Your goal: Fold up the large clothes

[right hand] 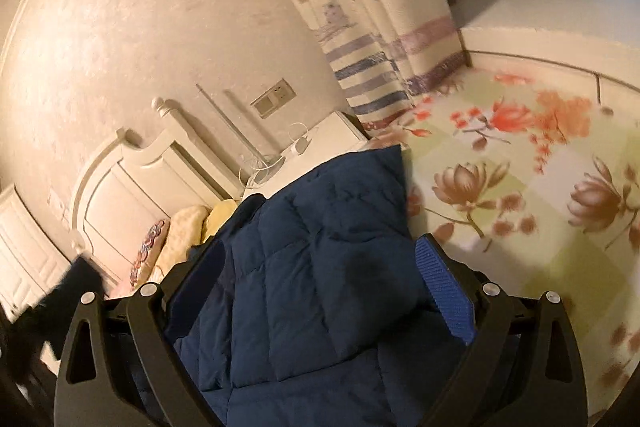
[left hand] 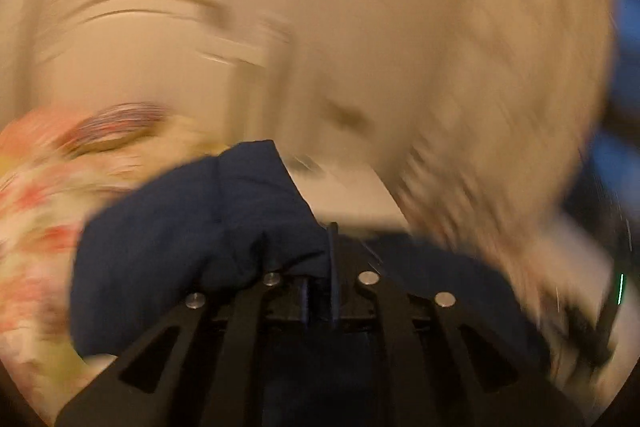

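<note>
While the left gripper [left hand: 320, 291] pinches a bunched fold of the navy quilted jacket [right hand: 320, 267] — jaws nearly closed on cloth — the right gripper [right hand: 320, 291] stands wide, jacket lying between its fingers, pads not pressing. Jacket lies on the floral bedspread [right hand: 540, 187], near side. Looks puffy, soft, light, likely slippery — best gripped at a hem or seam edge.

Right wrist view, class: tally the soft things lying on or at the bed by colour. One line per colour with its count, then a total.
Navy: 1, the quilted jacket
Floral on pale green and cream: 1, the bedspread
Pale yellow or cream: 2, the cushions by the headboard
Pink with embroidery: 1, the pillow
Total: 5
</note>
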